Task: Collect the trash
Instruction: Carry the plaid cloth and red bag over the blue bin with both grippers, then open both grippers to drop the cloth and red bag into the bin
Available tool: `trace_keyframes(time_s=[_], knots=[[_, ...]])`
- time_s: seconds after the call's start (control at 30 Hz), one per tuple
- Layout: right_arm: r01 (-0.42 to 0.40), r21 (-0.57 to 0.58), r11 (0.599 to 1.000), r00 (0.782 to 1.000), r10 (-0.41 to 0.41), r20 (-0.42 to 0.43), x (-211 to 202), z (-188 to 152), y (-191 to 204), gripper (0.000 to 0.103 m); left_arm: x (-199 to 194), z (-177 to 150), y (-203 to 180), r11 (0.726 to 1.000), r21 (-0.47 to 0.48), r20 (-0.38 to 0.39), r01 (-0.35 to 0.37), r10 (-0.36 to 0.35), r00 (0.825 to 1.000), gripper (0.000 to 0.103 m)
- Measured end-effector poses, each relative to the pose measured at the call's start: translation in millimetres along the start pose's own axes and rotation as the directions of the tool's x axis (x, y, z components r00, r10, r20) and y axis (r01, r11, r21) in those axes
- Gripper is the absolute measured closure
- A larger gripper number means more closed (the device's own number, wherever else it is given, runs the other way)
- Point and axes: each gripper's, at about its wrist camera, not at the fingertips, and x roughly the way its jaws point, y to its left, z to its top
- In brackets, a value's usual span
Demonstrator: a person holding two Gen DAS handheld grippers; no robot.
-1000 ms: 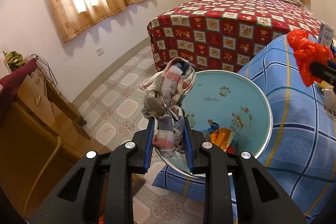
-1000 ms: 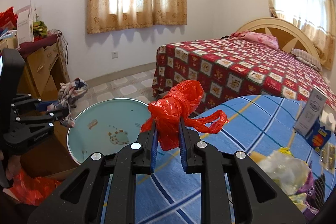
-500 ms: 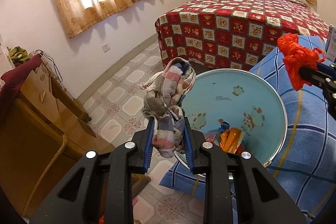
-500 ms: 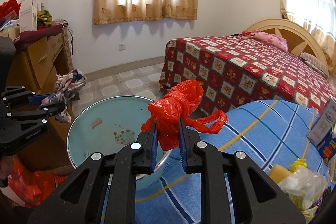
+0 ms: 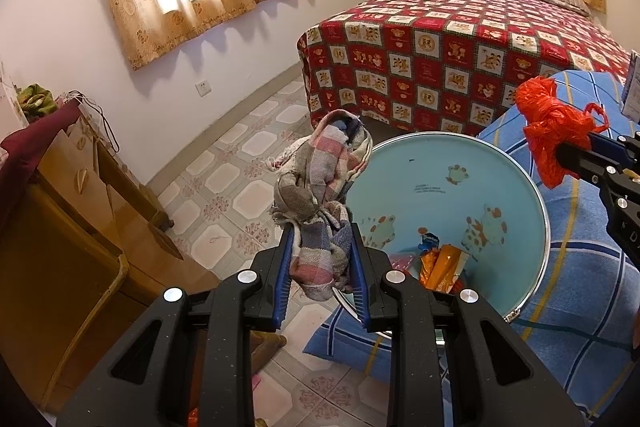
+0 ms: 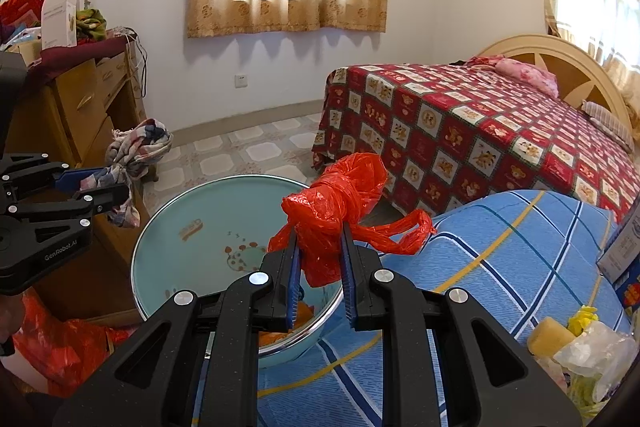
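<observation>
Jaws on my right gripper [image 6: 319, 259] are clamped on a knotted red plastic bag [image 6: 340, 211], its loose handle trailing off toward three o'clock. I judge I am holding it by its bunched middle so it hangs over the basin [image 6: 168, 227] and can drop straight in. That pale blue basin, printed with cartoon animals, sits on the blue striped bedding [image 6: 500, 247] just past my fingertips, at about ten o'clock in the right view.

My left gripper [image 5: 322, 259] is closed on a crumpled plaid cloth [image 5: 320, 187], most of which stands up above the pads. It rides at the basin's nine o'clock rim, probably waiting its turn.

Only the left view looks down into the basin, where orange snack wrappers [image 5: 440, 265] already lie near the six o'clock edge; from the right, my own jaws hide nearly all of that. Only the right view shows more litter on the bedding at four o'clock: a yellow sponge [image 6: 550, 337] and clear plastic wrap [image 6: 600, 351], still to be collected. It also shows another red bag [image 6: 60, 347] low at eight o'clock, beneath the left gripper, apparently on the floor.
</observation>
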Motion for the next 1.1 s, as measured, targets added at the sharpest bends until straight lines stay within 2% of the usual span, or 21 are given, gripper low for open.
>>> trace_keyframes(time_s=[0.5,0.63,0.67,0.7,0.73,0.8,0.97,1.03,1.1], knots=[[-0.017,-0.013,1.000,1.000,0.017,-0.009,2,0,8,0.084,1,-2,-8,1.000,0.000,-0.008,0.012,-0.012,1.000,0.077],[-0.027,-0.019,0.999,1.000,0.026,-0.017,3,0,8,0.084,0,-2,-11,0.999,-0.003,-0.003,0.035,-0.035,0.999,0.072],[-0.037,-0.018,0.999,0.999,0.037,-0.021,4,-1,8,0.082,0,-2,-13,0.999,-0.003,0.001,0.047,-0.047,0.999,0.071],[-0.041,-0.017,0.999,0.999,0.041,-0.019,4,-1,8,0.076,-1,-2,-14,0.998,-0.009,0.005,0.064,-0.063,0.998,0.064],[-0.038,-0.018,0.999,0.999,0.038,-0.013,4,-1,8,0.062,-1,-3,-14,0.997,-0.012,0.007,0.072,-0.072,0.997,0.056],[-0.038,-0.005,0.999,0.999,0.038,-0.006,3,-3,6,0.050,-2,-4,-17,0.996,-0.010,0.011,0.093,-0.093,0.996,0.056],[-0.022,0.017,1.000,1.000,0.022,-0.002,-2,-7,2,0.040,0,-5,-20,0.993,-0.024,0.008,0.114,-0.113,0.994,0.044],[-0.019,0.027,0.999,1.000,0.019,-0.001,-3,-8,0,0.036,1,-5,-18,0.993,-0.035,0.007,0.113,-0.112,0.994,0.033],[-0.007,0.043,0.999,1.000,0.007,-0.003,-7,-10,-2,0.035,0,-6,-19,0.994,-0.033,0.011,0.100,-0.100,0.995,0.027]])
